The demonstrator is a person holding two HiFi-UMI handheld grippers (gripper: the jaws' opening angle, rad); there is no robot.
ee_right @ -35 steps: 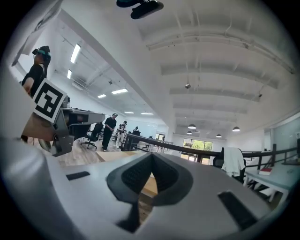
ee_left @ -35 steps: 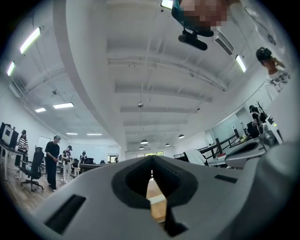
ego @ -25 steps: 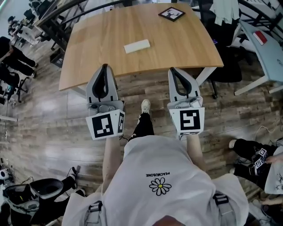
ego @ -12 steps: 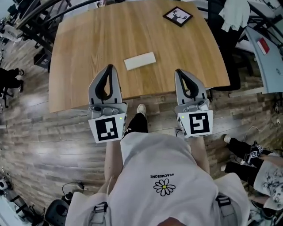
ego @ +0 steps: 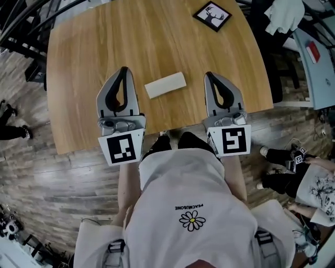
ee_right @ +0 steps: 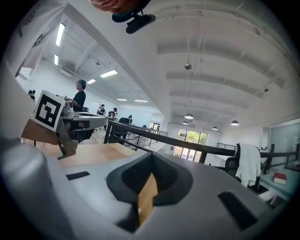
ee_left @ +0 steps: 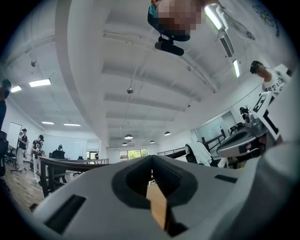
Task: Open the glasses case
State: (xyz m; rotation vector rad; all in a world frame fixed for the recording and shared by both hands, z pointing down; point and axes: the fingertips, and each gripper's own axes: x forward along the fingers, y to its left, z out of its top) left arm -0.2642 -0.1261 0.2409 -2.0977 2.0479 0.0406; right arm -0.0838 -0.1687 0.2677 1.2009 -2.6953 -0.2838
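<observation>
A flat cream glasses case (ego: 165, 85) lies closed on the wooden table (ego: 141, 36), between my two grippers in the head view. My left gripper (ego: 123, 70) hovers over the table's near part, just left of the case, jaws shut and empty. Just right of the case my right gripper (ego: 209, 75) is held the same way, shut with nothing in it. Both point away from me across the table. The gripper views look level over the tabletop; the left gripper (ee_left: 152, 161) and right gripper (ee_right: 152, 161) show tips together, and the case is out of sight there.
A black-framed deer picture (ego: 211, 15) lies at the table's far right. A dark chair with a white garment (ego: 282, 13) stands beyond the right edge, beside a grey desk (ego: 316, 47). Seated people's legs (ego: 277, 167) are on the wood floor at right.
I have stepped up to the table: both grippers moved forward from over the floor to over the tabletop, ending on either side of the case. Jaws stayed shut.
</observation>
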